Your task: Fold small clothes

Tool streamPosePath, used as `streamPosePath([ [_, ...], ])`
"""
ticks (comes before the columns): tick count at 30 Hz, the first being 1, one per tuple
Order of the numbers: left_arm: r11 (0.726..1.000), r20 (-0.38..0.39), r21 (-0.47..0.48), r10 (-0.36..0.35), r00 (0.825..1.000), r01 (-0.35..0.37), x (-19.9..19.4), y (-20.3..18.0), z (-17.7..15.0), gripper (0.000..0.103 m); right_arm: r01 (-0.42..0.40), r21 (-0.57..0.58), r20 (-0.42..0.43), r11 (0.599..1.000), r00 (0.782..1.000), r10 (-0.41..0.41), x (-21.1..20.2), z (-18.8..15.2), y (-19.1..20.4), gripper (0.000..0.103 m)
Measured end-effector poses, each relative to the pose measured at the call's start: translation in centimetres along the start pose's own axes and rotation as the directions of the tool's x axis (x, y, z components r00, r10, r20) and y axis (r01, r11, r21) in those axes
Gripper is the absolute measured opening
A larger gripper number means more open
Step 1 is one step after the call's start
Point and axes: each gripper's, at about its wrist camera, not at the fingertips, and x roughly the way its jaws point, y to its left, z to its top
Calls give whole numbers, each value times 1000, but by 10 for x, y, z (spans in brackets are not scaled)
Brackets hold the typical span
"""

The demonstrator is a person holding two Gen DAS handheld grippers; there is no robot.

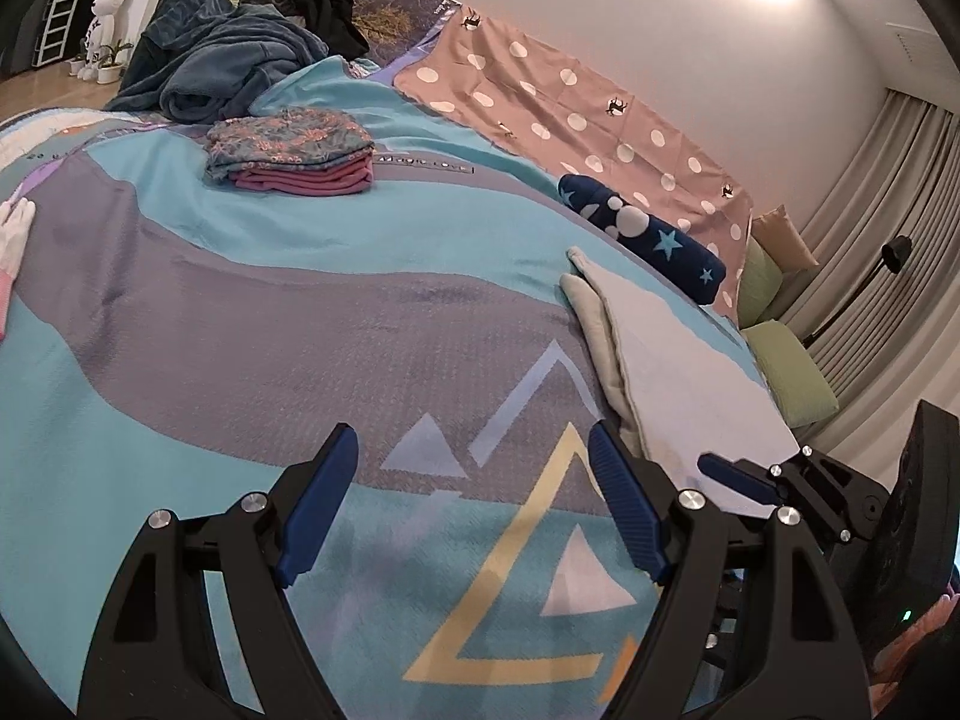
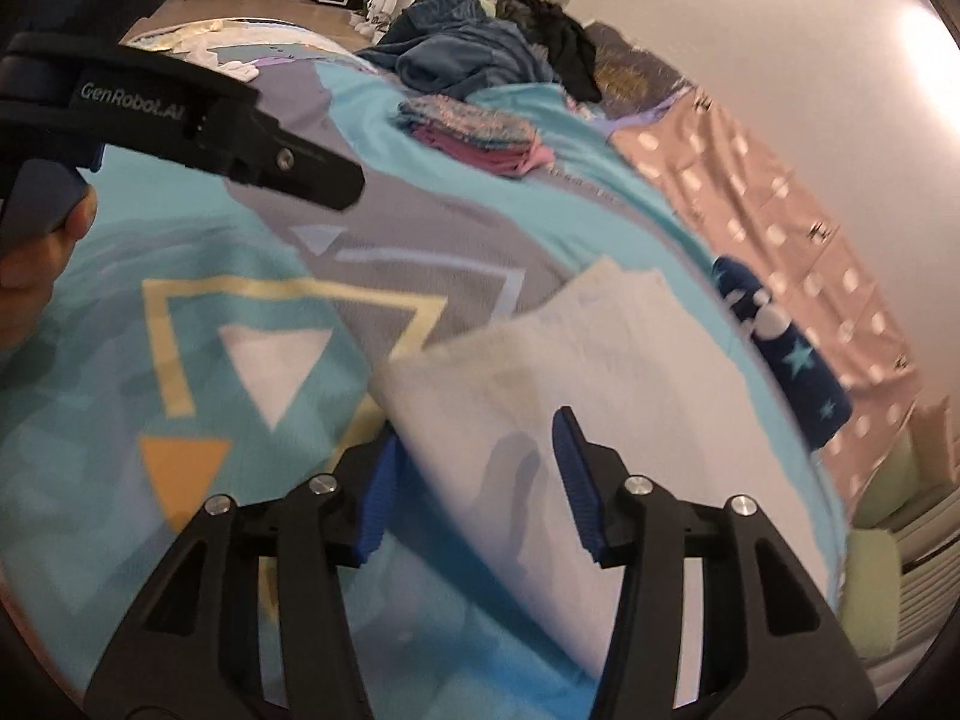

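Observation:
A white folded garment (image 1: pixel 678 378) lies on the patterned bedspread (image 1: pixel 240 324) at the right. In the right wrist view the white garment (image 2: pixel 600 372) fills the middle, and its near edge passes between the fingers of my right gripper (image 2: pixel 477 480), whose jaws stand apart around the cloth. My left gripper (image 1: pixel 474 498) is open and empty above the bedspread, just left of the garment. The right gripper (image 1: pixel 750 474) shows at the garment's near corner. A stack of folded clothes (image 1: pixel 294 153), floral on top and pink below, sits further back.
A dark blue starred roll (image 1: pixel 648 234) lies beyond the white garment. A pile of blue and black clothes (image 1: pixel 240 54) sits at the far end. A pink dotted sheet (image 1: pixel 576 108) lines the wall. Green cushions (image 1: pixel 786 372) sit by the curtain. A white-pink item (image 1: pixel 12 246) lies at the left.

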Motion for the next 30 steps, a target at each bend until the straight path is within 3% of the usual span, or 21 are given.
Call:
streamPosePath([
  [1,1000,-3,-6,-4,1000,4,2,2,0,79,6,-9,7,1000,1000,-6,3,3,3,39],
  [4,1000,-6,-19,-11,1000,11,5,7,1,79,12,-21,23,1000,1000,-11,6,10,5,5],
  [9,997,-15,-50,-62,998,62,5,14,-1,79,-80,114,90,990,993,70,-16,12,-32,4],
  [13,978,-48,-66,-200,979,197,17,8,5,77,-109,172,95,979,991,94,-20,14,-45,4],
  [15,945,-69,-78,-322,944,317,28,3,12,66,-118,200,97,973,990,100,-21,14,-48,4],
  [17,912,-118,-115,-405,907,393,47,-1,20,62,-125,209,95,970,990,107,-20,14,-48,4],
  [19,897,-165,-155,-438,884,415,68,-3,31,62,-128,211,91,969,990,111,-19,13,-47,4],
  [24,853,-303,-219,-520,799,473,137,-25,58,62,-143,248,98,958,988,122,-20,14,-52,4],
  [25,849,-316,-229,-528,788,477,145,-27,60,62,-154,254,96,955,986,134,-19,14,-53,4],
  [27,854,-323,-235,-519,791,464,164,-33,74,39,-170,242,82,955,985,154,-15,14,-50,4],
  [28,867,-346,-243,-496,796,434,177,-37,83,5,-172,233,75,957,984,158,-13,14,-47,4],
  [29,874,-360,-254,-483,798,414,185,-40,87,4,-177,221,69,959,984,166,-11,14,-43,4],
  [30,887,-362,-249,-458,812,389,191,-42,93,4,-185,214,65,959,982,175,-10,13,-40,4],
])
